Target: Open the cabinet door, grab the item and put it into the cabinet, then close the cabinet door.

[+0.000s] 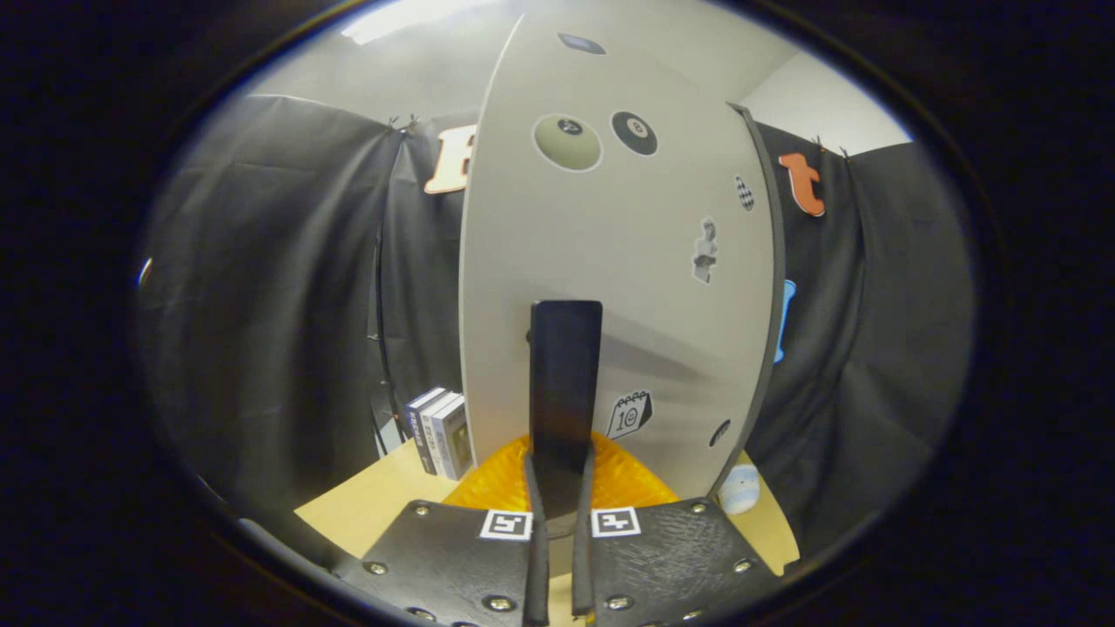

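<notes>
A pale grey cabinet door (610, 261) with several stickers stands upright straight ahead, its dark edge on the right. A tall black handle (564, 374) is fixed to its face. My gripper (559, 492) is shut on the lower end of this handle, with one finger pressing on each side. A small pale round item with light blue stripes (740, 489) lies on the wooden table (375, 505), by the door's lower right corner, to the right of the fingers.
An orange ribbed object (640, 483) lies low between the fingers and the foot of the door. Three boxed books (440, 431) stand upright on the table left of the door. Black cloth walls hang on both sides.
</notes>
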